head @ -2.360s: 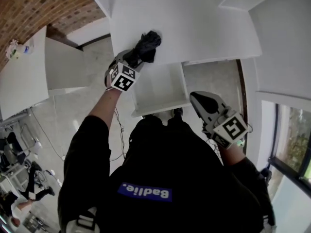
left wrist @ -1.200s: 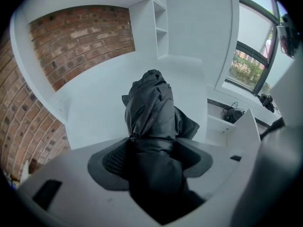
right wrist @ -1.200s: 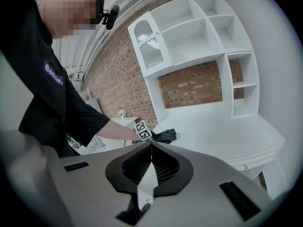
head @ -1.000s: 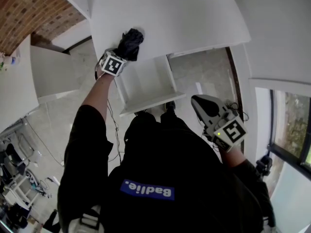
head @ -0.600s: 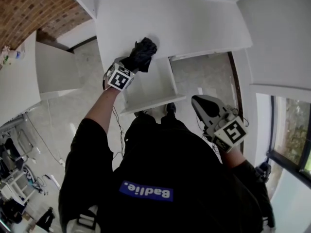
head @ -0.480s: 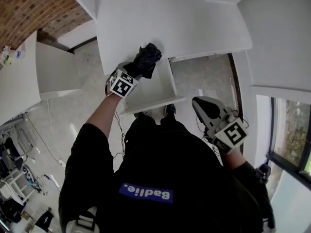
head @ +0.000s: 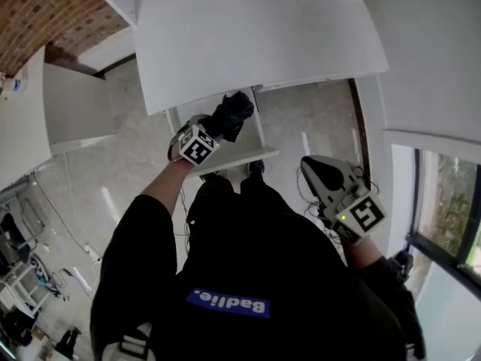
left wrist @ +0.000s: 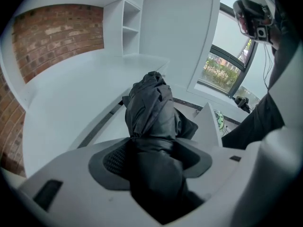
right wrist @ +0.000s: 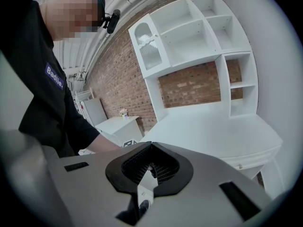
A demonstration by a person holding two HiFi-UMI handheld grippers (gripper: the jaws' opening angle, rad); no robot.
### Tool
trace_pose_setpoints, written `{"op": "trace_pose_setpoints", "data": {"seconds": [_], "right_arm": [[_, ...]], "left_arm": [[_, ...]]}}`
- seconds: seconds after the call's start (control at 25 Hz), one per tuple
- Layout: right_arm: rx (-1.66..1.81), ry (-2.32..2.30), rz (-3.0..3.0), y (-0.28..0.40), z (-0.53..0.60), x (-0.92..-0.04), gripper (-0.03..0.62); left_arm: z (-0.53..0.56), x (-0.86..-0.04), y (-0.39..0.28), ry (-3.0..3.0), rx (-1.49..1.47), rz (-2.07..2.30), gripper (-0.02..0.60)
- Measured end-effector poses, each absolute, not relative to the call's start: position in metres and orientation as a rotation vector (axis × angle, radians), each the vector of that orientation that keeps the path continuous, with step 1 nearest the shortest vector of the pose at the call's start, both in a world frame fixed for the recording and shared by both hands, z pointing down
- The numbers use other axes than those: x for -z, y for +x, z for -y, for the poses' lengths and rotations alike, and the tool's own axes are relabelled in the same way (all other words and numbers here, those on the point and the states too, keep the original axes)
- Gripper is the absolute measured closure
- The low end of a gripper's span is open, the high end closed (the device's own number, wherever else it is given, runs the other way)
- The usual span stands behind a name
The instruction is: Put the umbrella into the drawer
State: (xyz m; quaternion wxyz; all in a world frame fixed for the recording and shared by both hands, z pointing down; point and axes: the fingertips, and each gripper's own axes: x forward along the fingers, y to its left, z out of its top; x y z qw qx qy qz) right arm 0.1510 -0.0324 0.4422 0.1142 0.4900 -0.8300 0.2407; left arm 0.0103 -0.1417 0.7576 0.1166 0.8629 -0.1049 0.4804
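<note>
A black folded umbrella hangs over the open white drawer beneath the front edge of the white desk. My left gripper is shut on its lower half, pointing steeply down. In the left gripper view the umbrella fills the space between the jaws of the left gripper and sticks out past them, with the drawer's front corner just beyond. My right gripper stays off to the right of the drawer above the floor. In its own view the right gripper is shut and holds nothing.
A white cabinet stands left of the desk. A window runs down the right side. Cables lie on the floor near my right gripper. White shelving rises behind the desk top against a brick wall.
My left gripper has carried the umbrella from above the desk's front edge back toward the person and a little down, over the open drawer. The right gripper has barely shifted.
</note>
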Motion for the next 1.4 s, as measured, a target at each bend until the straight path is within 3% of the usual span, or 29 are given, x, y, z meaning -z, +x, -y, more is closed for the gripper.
{"op": "trace_pose_setpoints", "data": {"seconds": [0.48,1.4], "right_arm": [[-0.766,1.502,2.321,0.185,0.015,-0.467,0.565],[-0.766,1.511,2.26,0.202,-0.015,-0.471,0.565]], "left_arm": [[0.143,-0.861,0.011,2.291,-1.514,0.364,0.311],[0.125,-0.917,-0.001,2.079,-1.71,0.382,0.322]]}}
